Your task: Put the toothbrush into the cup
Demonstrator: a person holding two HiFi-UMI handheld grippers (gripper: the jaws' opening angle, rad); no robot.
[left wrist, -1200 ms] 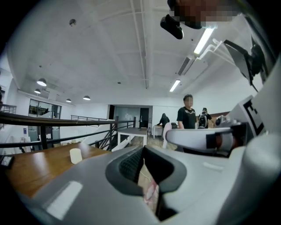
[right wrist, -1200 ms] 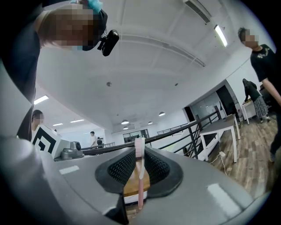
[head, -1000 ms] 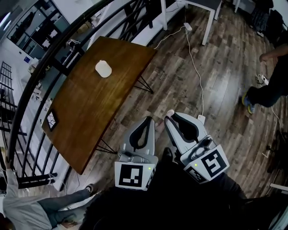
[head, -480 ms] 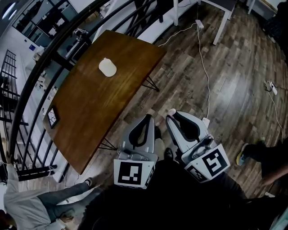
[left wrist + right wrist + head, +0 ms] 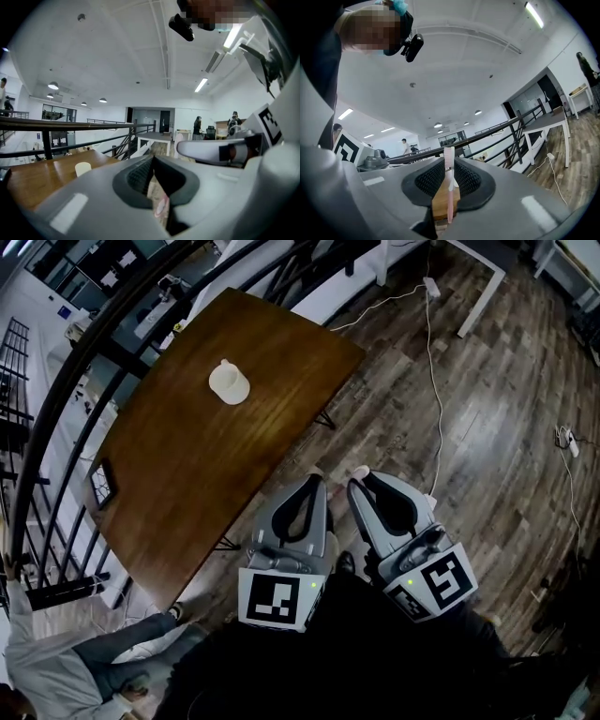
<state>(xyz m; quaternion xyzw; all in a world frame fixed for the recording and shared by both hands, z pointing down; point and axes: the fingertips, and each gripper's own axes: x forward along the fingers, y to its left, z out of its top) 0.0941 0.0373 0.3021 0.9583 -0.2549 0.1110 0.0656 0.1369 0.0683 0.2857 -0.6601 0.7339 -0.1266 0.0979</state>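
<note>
A white cup [image 5: 229, 382] stands upright on the far part of the brown wooden table [image 5: 187, 465]; it also shows in the left gripper view as the cup [image 5: 83, 168]. My right gripper [image 5: 359, 476] is shut on a pink and white toothbrush [image 5: 449, 185], which stands upright between the ribbed pads with its bristle head above them. My left gripper [image 5: 314, 480] hangs beside it with its fingertips together and nothing in them. Both grippers hover over the floor just off the table's near corner, well short of the cup.
A black metal railing [image 5: 56, 399] runs along the table's far side. A small dark flat object [image 5: 101, 482] lies at the table's left end. A white cable [image 5: 437, 381] crosses the wooden floor. A person's legs [image 5: 112, 652] are at the bottom left. A white table leg [image 5: 480, 301] stands beyond.
Both grippers have moved together toward the table, and the table with the cup now sits nearer in the head view. The person at the right has left the picture.
</note>
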